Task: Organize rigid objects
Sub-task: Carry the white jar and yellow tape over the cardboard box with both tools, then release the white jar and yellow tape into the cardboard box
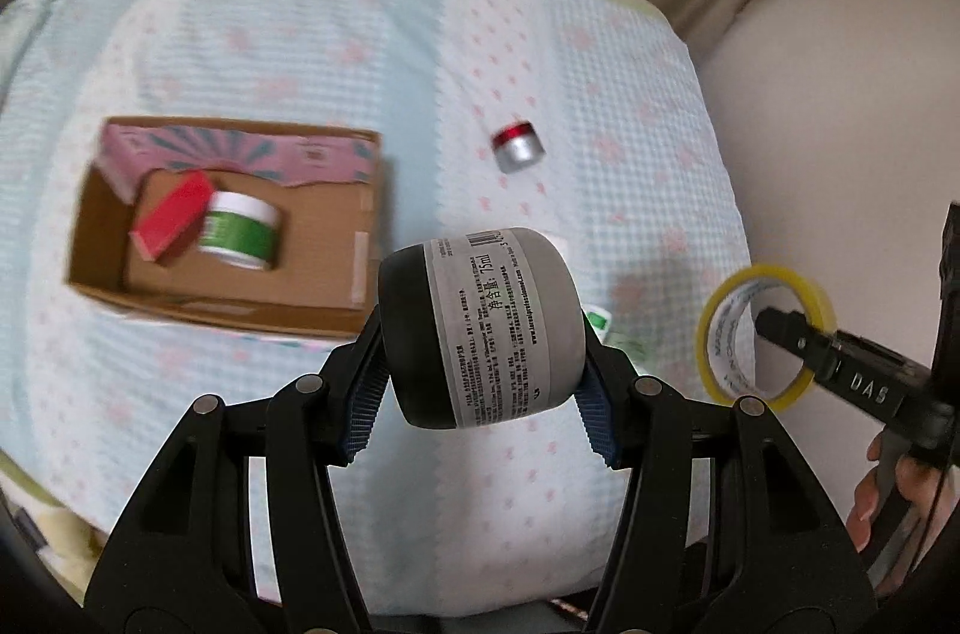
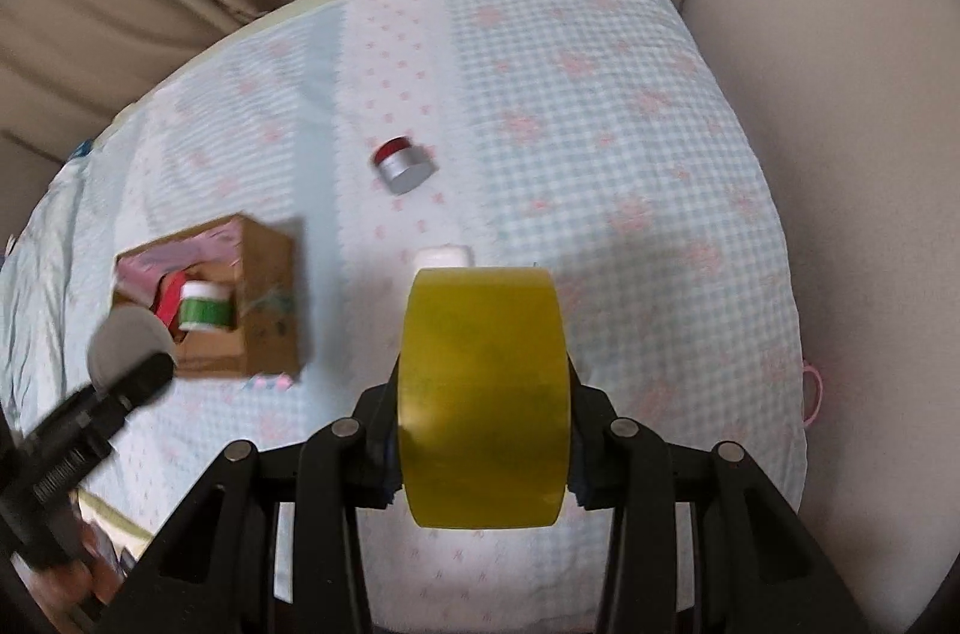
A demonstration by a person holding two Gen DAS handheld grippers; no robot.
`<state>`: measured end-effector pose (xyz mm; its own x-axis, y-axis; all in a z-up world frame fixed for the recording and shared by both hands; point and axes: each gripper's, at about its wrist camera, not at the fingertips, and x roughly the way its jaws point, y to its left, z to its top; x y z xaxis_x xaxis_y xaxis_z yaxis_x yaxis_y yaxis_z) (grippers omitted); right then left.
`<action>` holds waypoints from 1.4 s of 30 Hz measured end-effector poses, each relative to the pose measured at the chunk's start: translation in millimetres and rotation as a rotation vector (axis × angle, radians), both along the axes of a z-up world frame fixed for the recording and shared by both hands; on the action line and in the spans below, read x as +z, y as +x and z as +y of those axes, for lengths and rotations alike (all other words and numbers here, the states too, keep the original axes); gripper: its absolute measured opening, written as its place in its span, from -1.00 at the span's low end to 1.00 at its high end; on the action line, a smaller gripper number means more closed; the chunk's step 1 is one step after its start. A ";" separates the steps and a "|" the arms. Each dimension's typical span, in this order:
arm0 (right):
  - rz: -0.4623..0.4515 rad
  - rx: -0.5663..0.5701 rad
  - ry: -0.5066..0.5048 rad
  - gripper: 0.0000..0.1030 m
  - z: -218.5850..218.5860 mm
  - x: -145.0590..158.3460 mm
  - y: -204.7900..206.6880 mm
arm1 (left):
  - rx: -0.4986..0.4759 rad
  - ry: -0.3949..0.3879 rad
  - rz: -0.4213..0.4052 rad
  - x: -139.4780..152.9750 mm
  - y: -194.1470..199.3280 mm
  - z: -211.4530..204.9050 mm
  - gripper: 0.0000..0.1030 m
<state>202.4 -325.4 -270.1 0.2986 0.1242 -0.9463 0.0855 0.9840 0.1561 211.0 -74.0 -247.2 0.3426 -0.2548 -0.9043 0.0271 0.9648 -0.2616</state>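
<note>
Left gripper (image 1: 480, 334) clamped on grey jar (image 1: 486, 328), held sideways between the pads, above the cloth (image 1: 360, 34). Right gripper (image 2: 480, 430) closed on yellow tape roll (image 2: 483, 394), edge-on between jaws. Box (image 1: 360, 214) sits left, silver jar (image 1: 517, 148) apart.

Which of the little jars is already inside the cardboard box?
The green-labelled jar with the white lid. The grey jar is held in the left gripper; the silver, red-topped jar lies on the cloth.
</note>
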 end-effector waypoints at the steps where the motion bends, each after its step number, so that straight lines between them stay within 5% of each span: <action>1: -0.003 0.008 0.003 -0.27 4.7 2.2 -3.0 | -0.002 0.013 -0.009 5.9 -3.6 7.6 0.01; 12: -0.035 0.073 0.006 -0.27 90.8 24.8 -36.4 | -0.018 0.046 -0.042 24.4 -22.2 115.8 0.01; 24: -0.005 -0.134 0.087 -0.27 197.9 27.9 -37.0 | -0.162 0.032 0.039 -6.3 15.6 231.4 0.01; 33: 0.022 -0.206 0.111 -0.27 262.2 20.5 -9.0 | -0.269 0.081 0.095 -37.6 69.4 271.8 0.01; 42: 0.074 -0.228 0.135 -0.27 284.5 -20.0 48.7 | -0.312 0.151 0.171 -87.1 122.0 274.7 0.01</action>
